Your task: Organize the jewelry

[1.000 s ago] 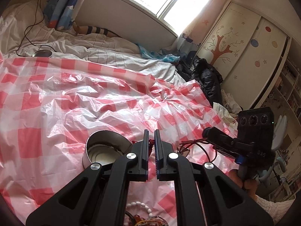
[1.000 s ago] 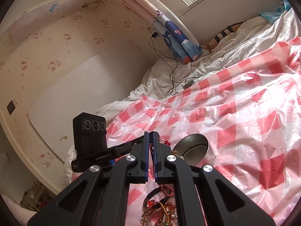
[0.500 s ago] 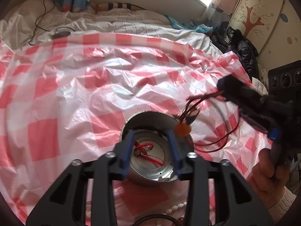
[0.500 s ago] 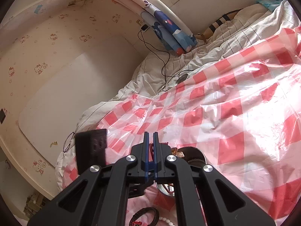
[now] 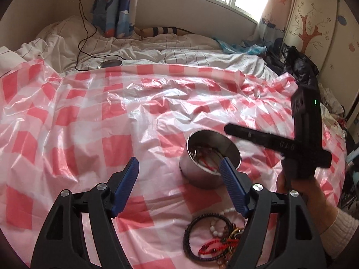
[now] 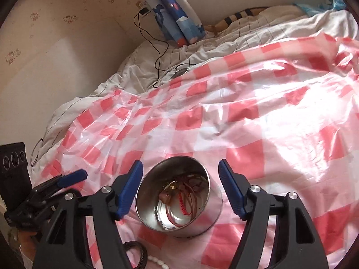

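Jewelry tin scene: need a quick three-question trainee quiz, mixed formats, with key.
1. True or false: the metal tin is empty.
2. Multiple choice: the jewelry pile not yet sorted lies A) inside the tin, B) on the checked sheet nearer the camera than the tin, C) on the white bedding by the window.
3. Fill in: in the right wrist view, the right gripper is ____, with nothing between its fingers except the tin below.

Key:
1. False; red cords and a pendant lie inside.
2. B
3. open
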